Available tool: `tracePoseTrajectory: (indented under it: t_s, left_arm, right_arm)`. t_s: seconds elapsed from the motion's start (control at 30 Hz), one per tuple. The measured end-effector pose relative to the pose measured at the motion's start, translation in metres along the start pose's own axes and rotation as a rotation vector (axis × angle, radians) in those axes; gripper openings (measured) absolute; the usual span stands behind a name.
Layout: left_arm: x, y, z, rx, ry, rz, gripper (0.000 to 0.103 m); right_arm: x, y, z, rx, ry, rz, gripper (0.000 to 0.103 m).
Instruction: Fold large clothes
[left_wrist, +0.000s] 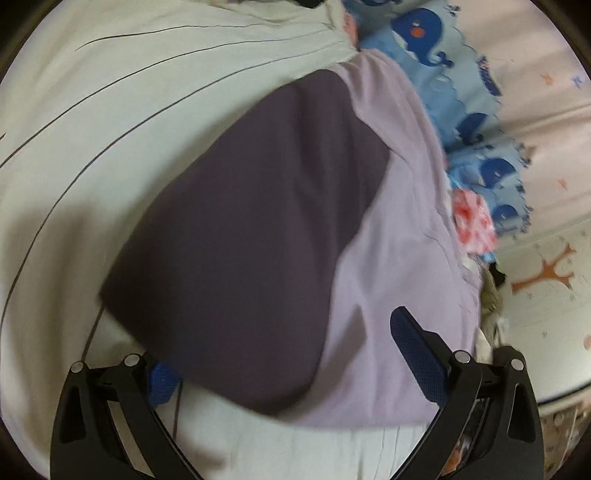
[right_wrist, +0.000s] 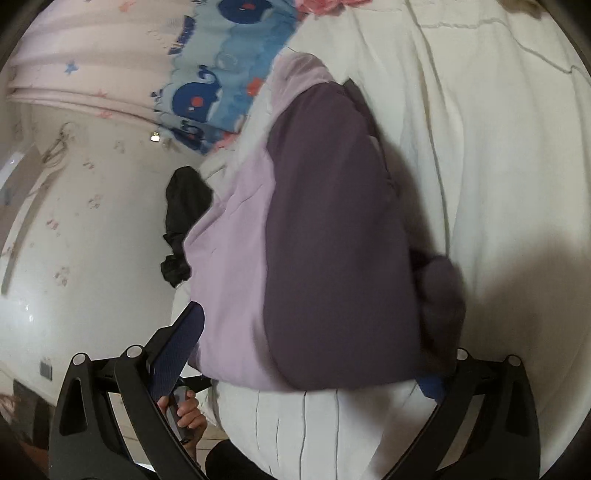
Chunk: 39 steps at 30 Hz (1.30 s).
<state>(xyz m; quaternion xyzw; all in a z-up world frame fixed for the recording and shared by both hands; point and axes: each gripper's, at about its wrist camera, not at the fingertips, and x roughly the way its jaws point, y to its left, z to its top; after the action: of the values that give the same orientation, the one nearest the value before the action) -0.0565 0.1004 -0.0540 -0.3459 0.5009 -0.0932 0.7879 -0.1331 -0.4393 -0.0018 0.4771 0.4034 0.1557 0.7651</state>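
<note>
A large garment with a dark purple part and a lilac part lies folded on the white bed. In the left wrist view my left gripper is open wide over the garment's near edge. Its left pad is partly hidden by the dark fabric and its right pad rests over the lilac cloth. The right wrist view shows the same garment, with my right gripper open across its near edge. The left pad is beside the lilac side and the right pad is mostly covered by dark cloth.
White bedding with thin dark stripes covers the bed. A blue whale-print blanket and a pink floral cloth lie past the garment. A black cloth hangs at the bed edge above a pale floor. A hand shows below.
</note>
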Motion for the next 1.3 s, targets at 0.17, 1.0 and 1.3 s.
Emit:
tracePoseTrajectory:
  t_s: [0.17,1.0,1.3]
  left_arm:
    - [0.008,-0.007,-0.006,0.051,-0.029,0.035,0.080]
    - [-0.095,0.031,-0.073,0.077,0.010,-0.117,0.080]
    - [-0.067,0.013,-0.065,0.010,-0.052,-0.033,0.094]
  right_arm:
    - [0.009,0.009,-0.001,-0.083,-0.043,-0.057,0.071]
    - [-0.175,-0.013,-0.158,-0.023,-0.163,-0.098,0.052]
    - [-0.106,0.165,-0.120,-0.562,-0.204,-0.358,0.082]
